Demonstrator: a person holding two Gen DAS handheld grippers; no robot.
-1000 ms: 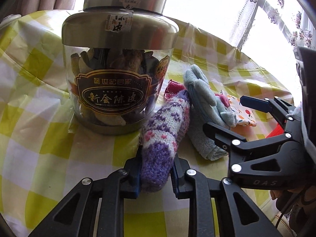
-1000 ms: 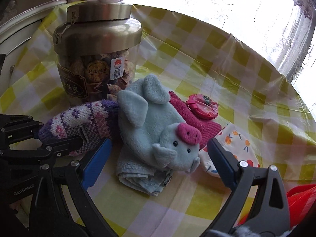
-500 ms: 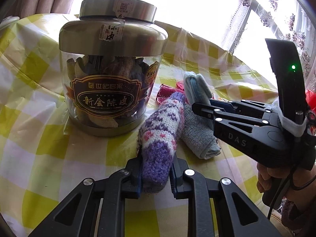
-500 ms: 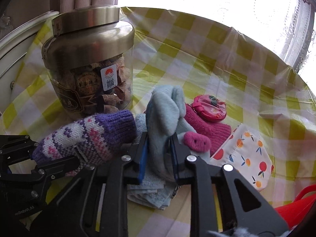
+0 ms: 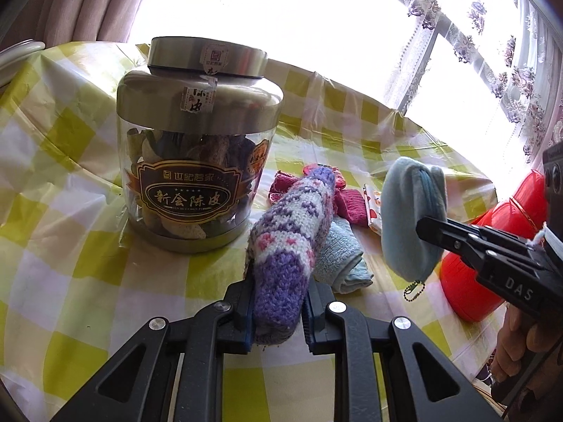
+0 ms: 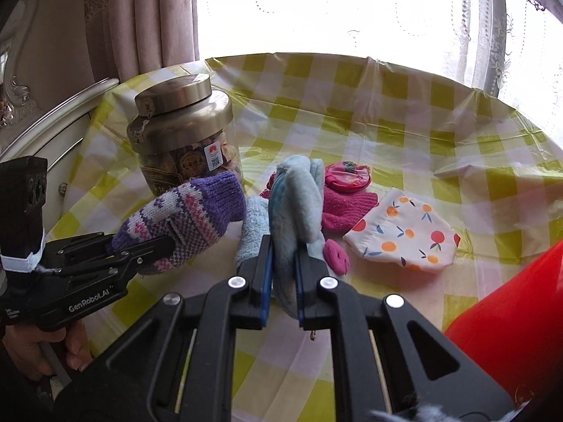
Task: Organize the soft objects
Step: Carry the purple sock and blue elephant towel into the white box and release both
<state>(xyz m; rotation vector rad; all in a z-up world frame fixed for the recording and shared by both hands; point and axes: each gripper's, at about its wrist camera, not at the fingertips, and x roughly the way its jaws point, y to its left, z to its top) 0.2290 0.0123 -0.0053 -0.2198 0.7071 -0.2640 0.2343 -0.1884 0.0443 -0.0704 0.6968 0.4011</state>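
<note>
My left gripper (image 5: 278,302) is shut on the cuff end of a purple knitted mitten (image 5: 292,232), which is lifted a little off the table. In the right wrist view the mitten (image 6: 190,218) hangs from that gripper at the left. My right gripper (image 6: 283,281) has a light blue plush animal pouch (image 6: 299,204) between its jaws; they are still closing and the pads press into the plush. From the left wrist view the pouch (image 5: 404,218) hangs in the air at the right, zip and small chain showing.
A folded light blue towel (image 5: 341,256), a pink knitted glove (image 6: 345,207), a pink coin purse (image 6: 346,176) and a fruit-print pouch (image 6: 404,235) lie on the yellow checked tablecloth (image 6: 404,123). A big metal-lidded jar (image 5: 197,161) stands left; a red container (image 5: 492,232) sits right.
The right gripper went from wide open around the plush pouch to closed on it, rolled and lifted it off the pile. The left gripper rose slightly with the mitten.
</note>
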